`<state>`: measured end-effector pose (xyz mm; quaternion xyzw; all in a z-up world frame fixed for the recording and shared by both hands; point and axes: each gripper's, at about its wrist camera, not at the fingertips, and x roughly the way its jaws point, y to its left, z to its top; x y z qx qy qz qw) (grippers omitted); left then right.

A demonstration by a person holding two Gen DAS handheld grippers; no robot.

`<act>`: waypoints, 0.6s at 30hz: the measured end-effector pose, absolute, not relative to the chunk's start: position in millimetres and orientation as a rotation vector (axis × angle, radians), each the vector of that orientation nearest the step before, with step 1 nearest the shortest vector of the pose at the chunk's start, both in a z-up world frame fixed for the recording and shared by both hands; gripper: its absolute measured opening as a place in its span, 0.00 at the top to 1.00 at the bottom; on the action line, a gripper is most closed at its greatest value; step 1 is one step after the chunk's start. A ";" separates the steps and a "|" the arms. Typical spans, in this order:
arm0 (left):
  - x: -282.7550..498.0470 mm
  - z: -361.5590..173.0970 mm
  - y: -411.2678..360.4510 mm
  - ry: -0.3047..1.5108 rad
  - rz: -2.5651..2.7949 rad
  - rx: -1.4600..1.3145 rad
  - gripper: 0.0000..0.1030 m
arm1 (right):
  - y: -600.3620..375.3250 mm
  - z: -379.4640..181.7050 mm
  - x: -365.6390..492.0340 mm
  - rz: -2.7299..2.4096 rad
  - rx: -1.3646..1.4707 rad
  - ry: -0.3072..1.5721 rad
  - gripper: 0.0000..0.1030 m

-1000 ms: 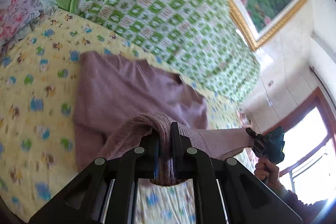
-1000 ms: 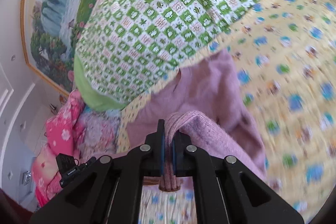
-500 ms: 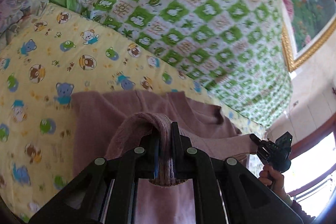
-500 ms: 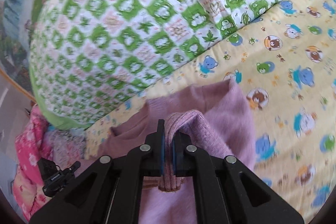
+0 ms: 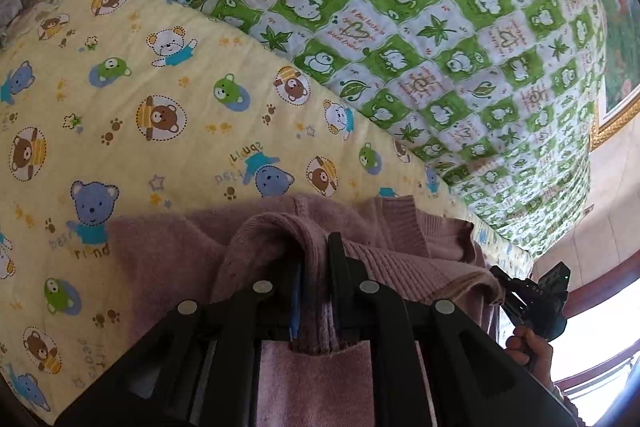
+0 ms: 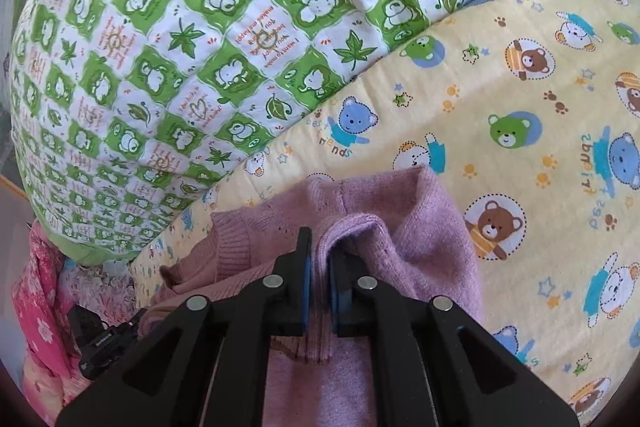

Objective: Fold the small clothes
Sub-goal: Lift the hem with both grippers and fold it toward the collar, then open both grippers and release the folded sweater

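Left gripper [image 5: 314,269] and right gripper [image 6: 319,273] both pinch the mauve sweater [image 5: 168,251].

sweater [image 5: 168,247] mauve knit; sheet [image 5: 120,131] pale yellow, bear print; quilt [image 6: 168,39] green/white check, leaf motifs; grippers black.

Bed [image 5: 168,131] covered by yellow sheet with cartoon bear print. Directly on it: mauve knit sweater [image 5: 168,251] at near edge, green-and-white checked quilt [image 5: 400,27] bunched along far side, touching the sheet, apart from sweater.
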<state>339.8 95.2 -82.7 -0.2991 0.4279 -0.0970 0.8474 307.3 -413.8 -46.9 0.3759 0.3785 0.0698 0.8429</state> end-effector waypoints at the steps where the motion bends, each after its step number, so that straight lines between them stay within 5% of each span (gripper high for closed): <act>1: 340.2 -82.5 96.0 0.905 -0.200 -0.638 0.88 | -414.1 -45.8 307.9 0.146 0.794 0.807 0.90; 5: 332.5 -68.8 97.4 0.885 -0.174 -0.624 0.71 | -414.0 -39.2 304.5 0.145 0.798 0.801 0.82; 7: 324.4 -57.0 98.1 0.850 -0.172 -0.608 0.61 | -416.9 -31.6 298.5 0.122 0.793 0.763 0.58; 9: 316.5 -47.0 101.8 0.827 -0.163 -0.601 0.57 | -423.7 -21.6 289.9 0.083 0.792 0.708 0.48; 18: 257.6 -24.5 75.0 0.826 -0.280 -0.522 0.55 | -391.4 2.6 235.6 0.241 0.673 0.634 0.48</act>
